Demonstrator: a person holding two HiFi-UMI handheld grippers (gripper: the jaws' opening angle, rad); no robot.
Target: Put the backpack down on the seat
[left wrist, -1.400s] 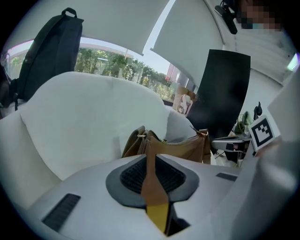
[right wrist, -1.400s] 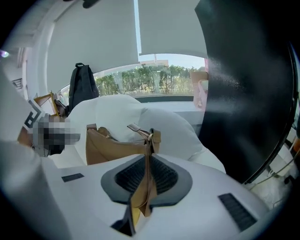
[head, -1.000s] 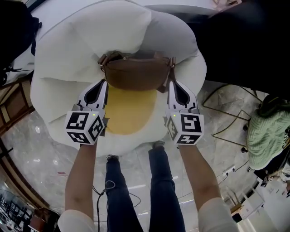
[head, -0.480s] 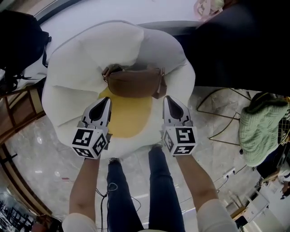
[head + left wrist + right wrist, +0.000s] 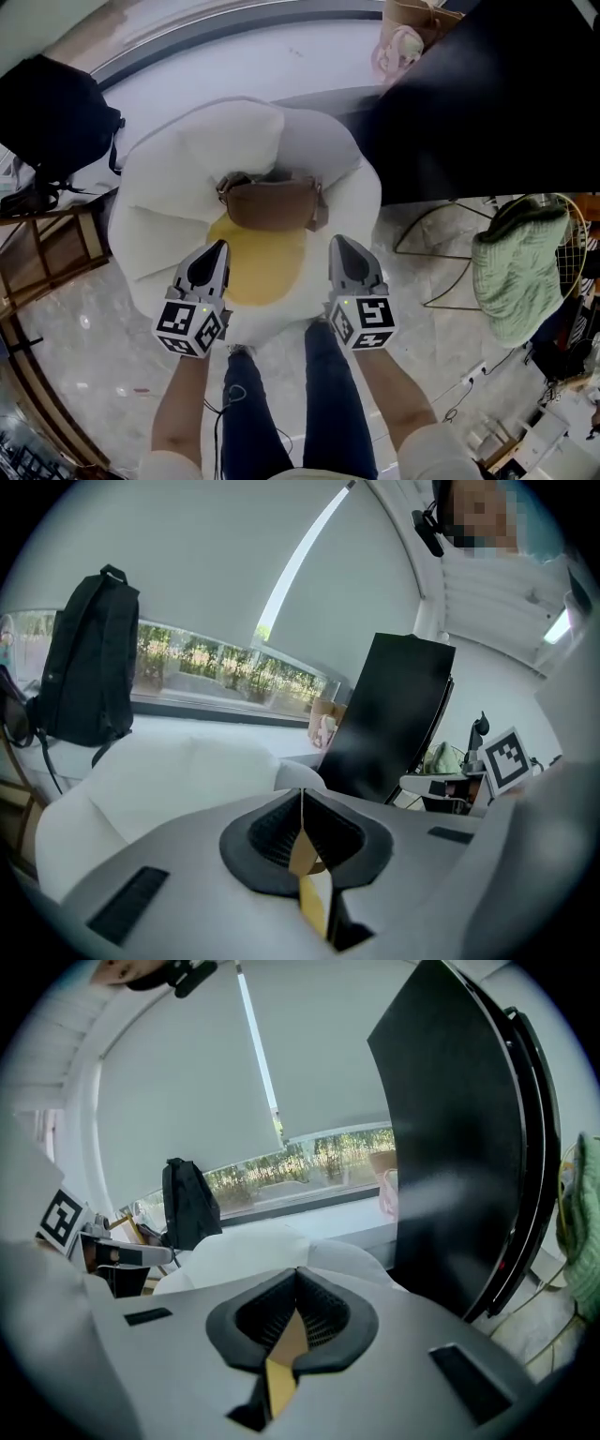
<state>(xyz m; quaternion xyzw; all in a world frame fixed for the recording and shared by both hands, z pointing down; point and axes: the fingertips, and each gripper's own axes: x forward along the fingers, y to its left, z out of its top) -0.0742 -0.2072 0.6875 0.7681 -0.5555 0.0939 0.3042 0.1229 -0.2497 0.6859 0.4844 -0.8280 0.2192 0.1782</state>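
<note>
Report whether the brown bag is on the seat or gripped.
On the seat: brown bag rests on the white seat, apart from left gripper and right gripper.

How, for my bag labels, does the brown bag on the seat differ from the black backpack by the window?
Colour: the brown bag is tan-brown, the black backpack plain black.
Pose: the brown bag lies low and wide, the black backpack stands upright.
Place: the brown bag rests on the white-and-yellow seat, the black backpack is off it, beside the window.
Shared: neither is being held.
</note>
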